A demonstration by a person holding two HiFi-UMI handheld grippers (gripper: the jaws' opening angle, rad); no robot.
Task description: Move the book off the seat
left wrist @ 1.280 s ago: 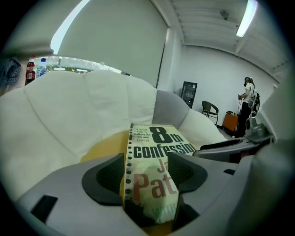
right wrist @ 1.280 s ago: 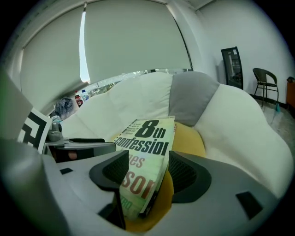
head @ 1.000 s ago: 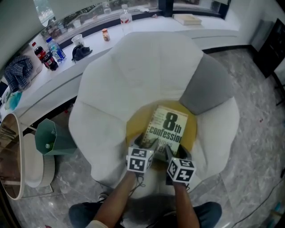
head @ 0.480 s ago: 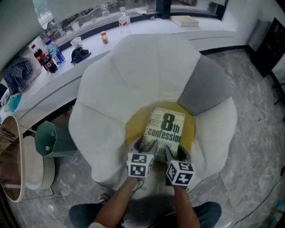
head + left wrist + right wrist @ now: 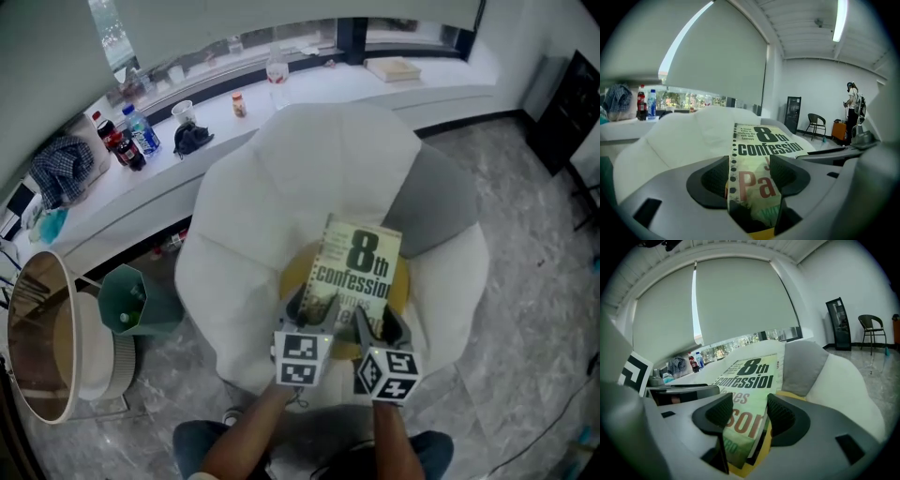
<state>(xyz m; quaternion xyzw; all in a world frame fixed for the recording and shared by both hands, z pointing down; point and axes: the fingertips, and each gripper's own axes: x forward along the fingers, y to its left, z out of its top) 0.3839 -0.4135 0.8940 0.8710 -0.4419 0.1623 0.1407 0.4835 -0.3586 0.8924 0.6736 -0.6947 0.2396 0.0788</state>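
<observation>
Table [image 5: 394, 89]: long white window ledge behind the armchair, well apart; bottles on it.
Armchair [image 5: 309, 178]: white, petal-backed; the landmark here.
Grey cushion [image 5: 441, 202]: on the armchair's right side, just beside the book's far corner; likeliest snag.
Seat cushion [image 5: 298, 274]: yellow, at the armchair's centre, under the book.
Book [image 5: 361, 267]: over the armchair's seat, apparently raised off it; long axis runs toward the chair back.
Left tongs [image 5: 314, 314]: clamped on the book's near edge.
Right tongs [image 5: 375, 323]: alongside, clamped likewise, jaws just closing slightly on it.

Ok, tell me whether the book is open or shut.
Shut: the book shows only its front cover, closed flat over the pages at its near edge.
</observation>
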